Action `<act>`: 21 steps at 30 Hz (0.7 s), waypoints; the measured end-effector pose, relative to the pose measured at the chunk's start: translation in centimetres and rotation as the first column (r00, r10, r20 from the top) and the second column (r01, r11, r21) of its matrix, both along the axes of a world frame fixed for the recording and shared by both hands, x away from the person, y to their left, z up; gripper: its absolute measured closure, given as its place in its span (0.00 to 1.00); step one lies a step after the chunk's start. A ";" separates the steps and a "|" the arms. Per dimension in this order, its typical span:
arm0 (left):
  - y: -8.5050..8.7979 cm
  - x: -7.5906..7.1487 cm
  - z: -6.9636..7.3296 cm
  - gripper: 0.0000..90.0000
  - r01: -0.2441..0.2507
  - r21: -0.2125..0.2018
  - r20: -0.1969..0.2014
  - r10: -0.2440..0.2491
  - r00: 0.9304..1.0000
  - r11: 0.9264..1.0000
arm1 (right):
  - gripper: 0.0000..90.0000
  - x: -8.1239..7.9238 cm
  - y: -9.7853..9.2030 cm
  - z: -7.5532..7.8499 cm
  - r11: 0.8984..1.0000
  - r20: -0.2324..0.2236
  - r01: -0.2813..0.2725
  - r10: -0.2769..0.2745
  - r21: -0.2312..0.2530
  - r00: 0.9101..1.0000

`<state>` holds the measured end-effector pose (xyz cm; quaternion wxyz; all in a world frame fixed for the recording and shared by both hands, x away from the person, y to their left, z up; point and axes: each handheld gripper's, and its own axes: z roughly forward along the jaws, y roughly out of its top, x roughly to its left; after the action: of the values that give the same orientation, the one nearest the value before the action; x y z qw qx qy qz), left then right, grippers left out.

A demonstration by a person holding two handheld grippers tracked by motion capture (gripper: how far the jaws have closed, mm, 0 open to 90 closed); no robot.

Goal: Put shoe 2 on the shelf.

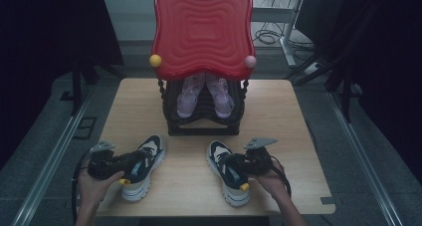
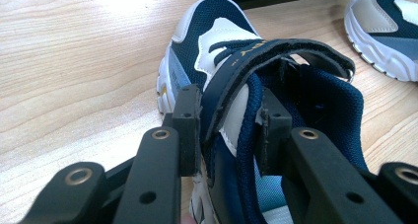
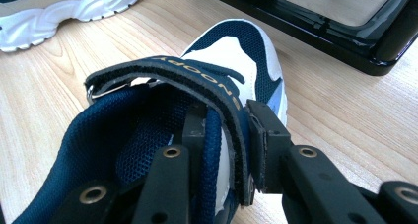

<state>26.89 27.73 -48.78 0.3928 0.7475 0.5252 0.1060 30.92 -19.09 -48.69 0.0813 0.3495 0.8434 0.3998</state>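
Gripping one side wall each, the left gripper (image 2: 224, 130) clamps the left sneaker (image 1: 142, 166) and the right gripper (image 3: 224, 145) the right sneaker (image 1: 229, 178); both toes point toward the shoe rack (image 1: 204, 119) across the table (image 1: 278, 116).

two navy and white sneakers (image 1: 144, 167) (image 1: 228, 171) lie on the one wooden table (image 1: 278, 116), and two handheld grippers (image 1: 132, 162) (image 1: 238, 165) are at them. one black rack (image 1: 171, 117) holds two pale purple shoes (image 1: 188, 96) (image 1: 221, 94) under one red tray (image 1: 203, 29), with one yellow knob (image 1: 155, 60) and one pink knob (image 1: 250, 61).
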 end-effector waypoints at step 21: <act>0.8 -1.4 1.7 0.76 -0.012 -0.142 0.085 0.024 0.996 0.990 | 0.81 -0.7 -1.8 1.0 0.993 0.053 0.020 -0.027 0.113 0.998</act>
<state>25.45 28.51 -47.11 0.4659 0.7079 0.5205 0.1043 30.22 -20.90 -47.70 0.0893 0.3523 0.8129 0.4550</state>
